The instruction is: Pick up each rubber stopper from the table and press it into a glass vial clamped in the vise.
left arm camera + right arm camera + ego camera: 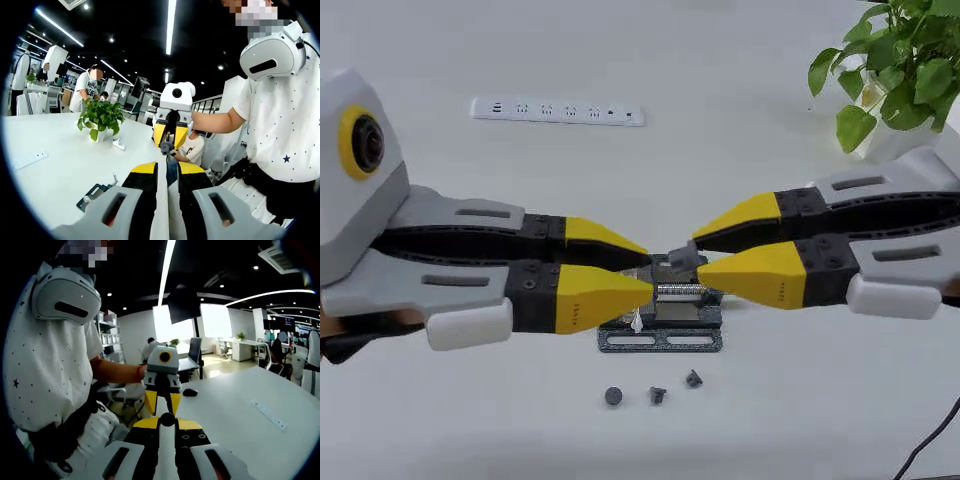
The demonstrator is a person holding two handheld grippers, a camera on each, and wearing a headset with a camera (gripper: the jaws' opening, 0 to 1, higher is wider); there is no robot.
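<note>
Right tool [700,256] clamped on one rubber stopper [682,262] near the vise [660,338], left tool [648,270] slightly apart, empty; three stoppers [658,396] lie unpressed by the front edge of the bench [440,420].

No readable text. The power strip [558,111] on the counter [750,130] has small marks, too tiny to read. The shirt [285,125] print is stars and dots, not letters.

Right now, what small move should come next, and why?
Probably lower the right gripper, since it already pinches a rubber stopper just above the vise, where it belongs. The left gripper holds nothing, and three more stoppers wait on the table.
</note>
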